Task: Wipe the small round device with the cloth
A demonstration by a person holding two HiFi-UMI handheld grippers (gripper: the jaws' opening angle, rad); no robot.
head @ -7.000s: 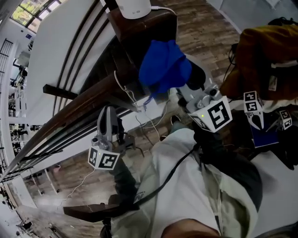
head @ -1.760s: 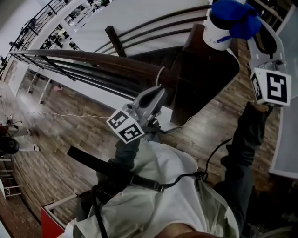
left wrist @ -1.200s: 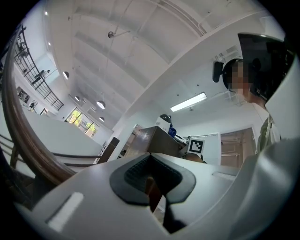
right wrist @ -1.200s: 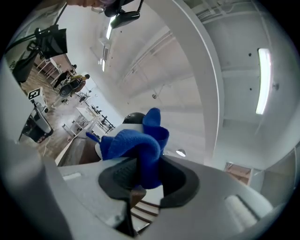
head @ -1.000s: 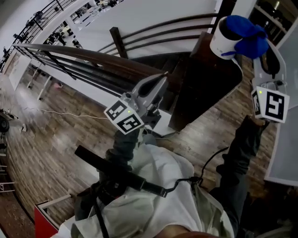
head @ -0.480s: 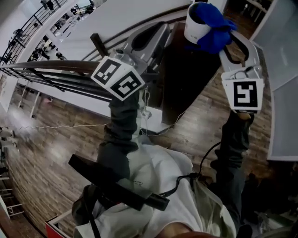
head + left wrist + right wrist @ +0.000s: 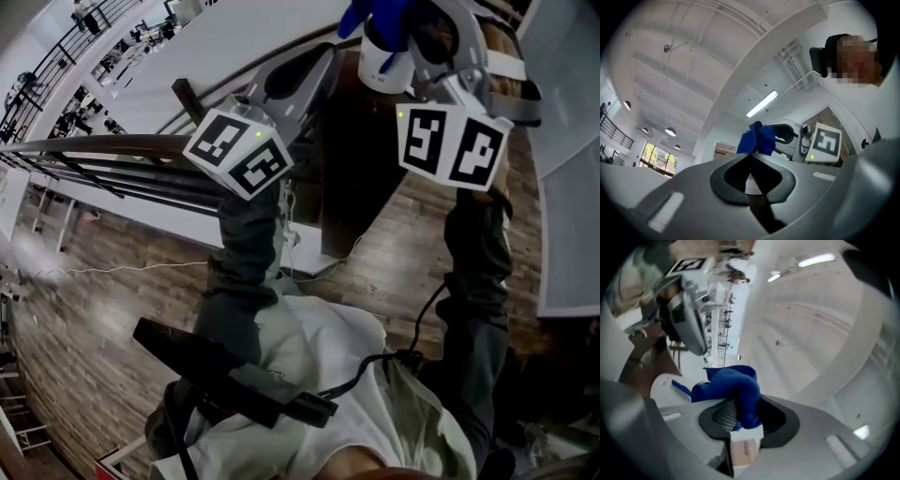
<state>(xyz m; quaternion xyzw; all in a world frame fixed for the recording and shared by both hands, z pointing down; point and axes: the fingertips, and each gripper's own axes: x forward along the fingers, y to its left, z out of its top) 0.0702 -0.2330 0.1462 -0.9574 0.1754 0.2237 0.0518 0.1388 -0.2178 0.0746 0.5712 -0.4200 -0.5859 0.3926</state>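
at the top of a stairway, above a wood-plank floor (image 7: 112, 309), a dark wooden railing (image 7: 112, 145) runs up to a dark wooden post (image 7: 375, 159); the person's pale top (image 7: 309, 375) fills the lower part of the head view and both dark sleeves reach upward. the left gripper (image 7: 751, 155) points at the post's top, its jaws together with nothing between them, just beside the small round device (image 7: 380, 64) on that device's left; contact cannot be told. the right gripper (image 7: 743, 425) comes in from the device's right, jaws clamped on the blue cloth (image 7: 736, 385). the white device stands on the post's top, and the bunched cloth lies against its upper part
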